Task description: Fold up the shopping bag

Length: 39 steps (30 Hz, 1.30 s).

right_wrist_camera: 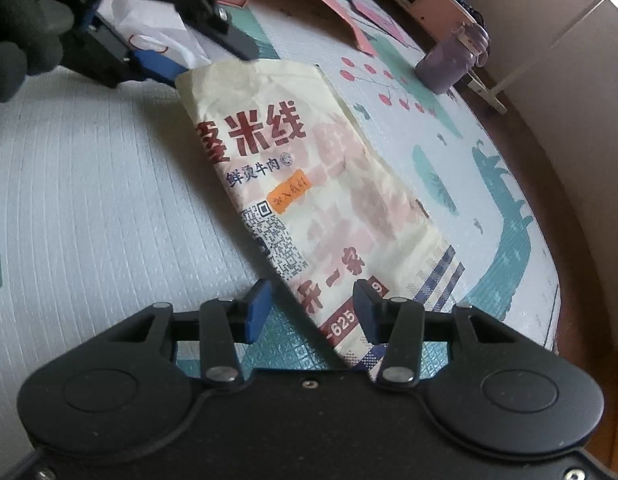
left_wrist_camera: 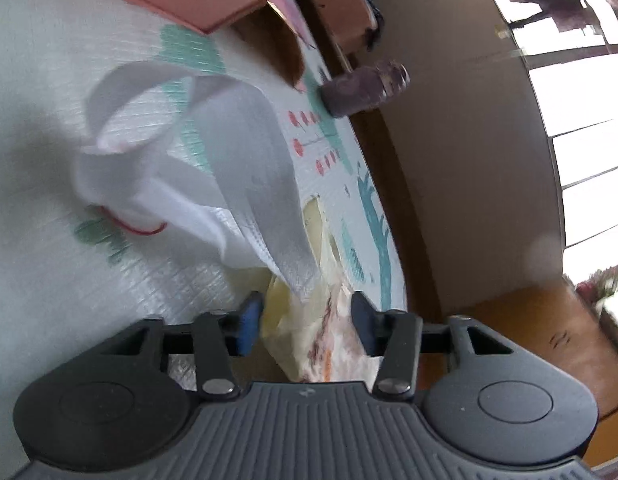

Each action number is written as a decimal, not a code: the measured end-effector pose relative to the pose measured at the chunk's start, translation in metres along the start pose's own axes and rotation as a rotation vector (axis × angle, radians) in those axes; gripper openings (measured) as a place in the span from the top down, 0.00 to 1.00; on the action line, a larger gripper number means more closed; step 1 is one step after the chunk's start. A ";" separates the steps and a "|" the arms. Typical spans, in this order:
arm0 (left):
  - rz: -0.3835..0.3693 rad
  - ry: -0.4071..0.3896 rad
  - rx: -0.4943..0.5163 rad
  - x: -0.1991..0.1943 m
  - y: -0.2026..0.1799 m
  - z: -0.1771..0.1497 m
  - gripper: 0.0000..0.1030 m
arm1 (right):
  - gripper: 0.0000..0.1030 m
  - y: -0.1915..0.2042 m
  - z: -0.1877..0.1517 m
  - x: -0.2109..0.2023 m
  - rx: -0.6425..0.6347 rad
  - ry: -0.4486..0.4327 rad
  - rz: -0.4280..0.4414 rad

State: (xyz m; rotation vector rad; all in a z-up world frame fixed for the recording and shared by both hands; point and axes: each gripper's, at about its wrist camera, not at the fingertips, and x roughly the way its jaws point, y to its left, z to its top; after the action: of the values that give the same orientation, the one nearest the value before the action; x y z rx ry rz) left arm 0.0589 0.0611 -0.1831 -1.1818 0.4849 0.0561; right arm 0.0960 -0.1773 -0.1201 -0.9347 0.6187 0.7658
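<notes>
The cream non-woven shopping bag (right_wrist_camera: 309,184), printed with red characters and a black code square, lies print-up on the white foam mat (right_wrist_camera: 89,200) with teal and red patterns, stretched between your two tools. It looks already narrowed into a long strip.

Your left tool (left_wrist_camera: 306,304) sits at the mouth end. Bunched cream fabric fills the gap between its blue pads and the far pad touches it, but neither view shows whether the pads truly clamp. That end is probably held this way so you can carry it over towards the bottom.

The bag's white webbing handles (left_wrist_camera: 245,152) trail loosely on the mat beyond the left tool, out of the way of the fold.

Your right tool (right_wrist_camera: 313,300) hangs low at the opposite end with its jaws apart, gripping nothing. The striped bottom corner of the bag lies between and under them. One pad is over the print and the other over bare mat, seemingly placed to pin or take that end.

In the right wrist view, the long axis runs on a diagonal. It starts at the bottom end by your right tool and goes up and to the left to the mouth at your left tool. The mouth points away from you, and the characters read across the strip's width.

A purple lidded jar (right_wrist_camera: 445,66) stands well apart near the mat's edge.
</notes>
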 end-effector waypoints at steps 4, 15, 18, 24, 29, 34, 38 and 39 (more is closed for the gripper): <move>-0.013 0.029 0.055 0.007 -0.004 0.000 0.88 | 0.54 0.008 0.002 0.000 -0.053 -0.029 -0.053; -0.149 0.055 0.105 0.000 -0.068 0.019 0.88 | 0.91 0.026 0.017 0.006 -0.149 -0.131 -0.089; -0.195 0.053 0.106 -0.006 -0.070 0.015 0.88 | 0.98 0.010 0.020 -0.004 -0.036 -0.161 -0.065; -0.349 0.117 0.266 -0.028 -0.103 0.013 0.35 | 0.99 -0.031 0.020 -0.047 0.284 -0.401 0.041; -0.596 0.142 0.425 -0.051 -0.132 0.017 0.34 | 0.99 -0.075 0.001 -0.082 0.699 -0.706 0.386; -0.770 0.166 0.513 -0.067 -0.151 0.014 0.34 | 0.99 -0.112 -0.049 -0.049 1.259 -0.805 0.760; -0.632 0.192 0.516 -0.049 -0.141 0.010 0.34 | 0.91 -0.107 -0.061 -0.002 1.352 -0.399 0.580; -0.577 0.202 0.521 -0.047 -0.137 0.009 0.34 | 0.86 -0.104 -0.061 0.008 1.336 -0.297 0.521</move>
State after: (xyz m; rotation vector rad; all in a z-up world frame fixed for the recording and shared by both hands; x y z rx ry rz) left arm 0.0601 0.0259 -0.0428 -0.7765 0.2908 -0.6558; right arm 0.1757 -0.2679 -0.1056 0.5784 0.9146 0.7144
